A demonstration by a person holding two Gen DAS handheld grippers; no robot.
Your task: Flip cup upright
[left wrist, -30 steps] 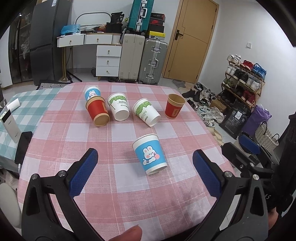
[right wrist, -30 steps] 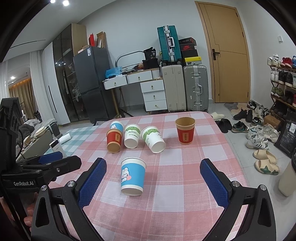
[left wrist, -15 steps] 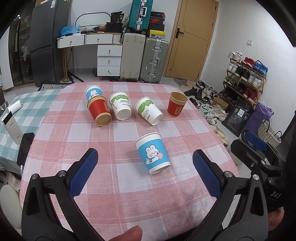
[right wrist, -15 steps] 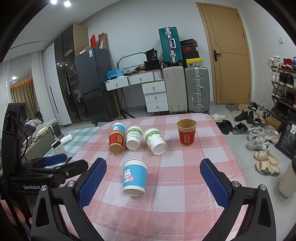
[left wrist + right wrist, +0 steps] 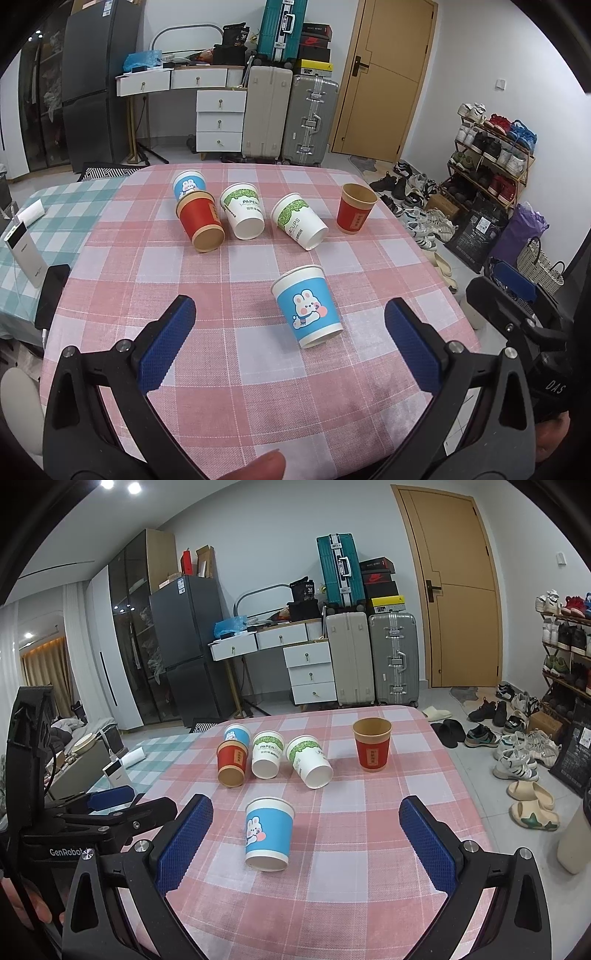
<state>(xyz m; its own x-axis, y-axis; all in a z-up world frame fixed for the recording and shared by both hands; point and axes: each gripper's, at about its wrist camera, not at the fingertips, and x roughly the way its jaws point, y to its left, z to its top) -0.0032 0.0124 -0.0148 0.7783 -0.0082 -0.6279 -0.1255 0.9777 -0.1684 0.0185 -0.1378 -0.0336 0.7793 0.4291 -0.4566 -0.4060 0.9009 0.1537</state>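
Observation:
A blue paper cup with a bunny picture [image 5: 307,306] [image 5: 269,834] lies on its side on the pink checked tablecloth [image 5: 207,266] [image 5: 369,812], its mouth toward me. My left gripper [image 5: 290,341] is open and empty, hovering just in front of it. My right gripper [image 5: 304,843] is open and empty too, the cup between and beyond its fingers. A red cup [image 5: 355,208] [image 5: 371,744] stands upright at the far right.
Several more cups lie on their sides at the back: a red one [image 5: 201,225], two white-and-green ones [image 5: 243,216] [image 5: 300,220], and a blue one [image 5: 189,182]. A power bank [image 5: 26,254] sits on the teal cloth at left. Shoes line the floor at right.
Both grippers have drifted slightly, so the blue bunny cup sits a little higher and farther right in the views. Neither gripper has closed or touched anything.

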